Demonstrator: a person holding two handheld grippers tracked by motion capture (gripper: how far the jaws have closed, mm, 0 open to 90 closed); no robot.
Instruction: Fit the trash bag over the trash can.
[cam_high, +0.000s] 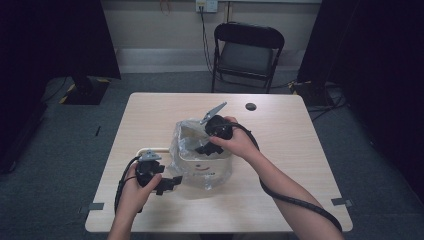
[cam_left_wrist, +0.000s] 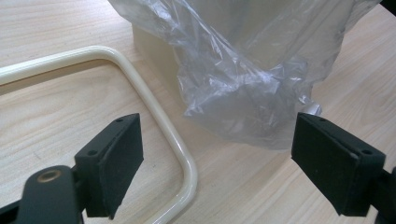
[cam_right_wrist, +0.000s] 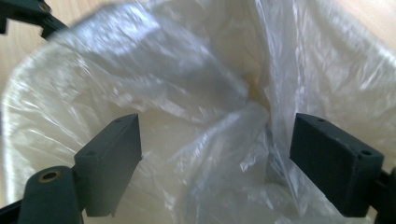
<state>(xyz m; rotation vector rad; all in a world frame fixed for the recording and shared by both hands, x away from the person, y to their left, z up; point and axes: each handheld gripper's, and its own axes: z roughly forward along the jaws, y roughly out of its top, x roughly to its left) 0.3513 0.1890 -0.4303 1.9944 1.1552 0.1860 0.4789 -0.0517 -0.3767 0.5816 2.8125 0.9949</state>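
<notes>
The cream plastic bin (cam_high: 202, 162) lined with a clear crinkly plastic bag (cam_high: 187, 142) sits mid-table on the pale wooden table (cam_high: 280, 150), loads of bare wood all round; left gripper (cam_high: 167, 184) is low by the bag's bottom corner, jaws wide apart, cream loop handle (cam_left_wrist: 159, 116) lying flat between them; right gripper (cam_high: 206, 148) tips down over the rim, jaws spread over loose bag folds, gripping nothing; a small red mark on the bin's front is too tiny to read.
</notes>
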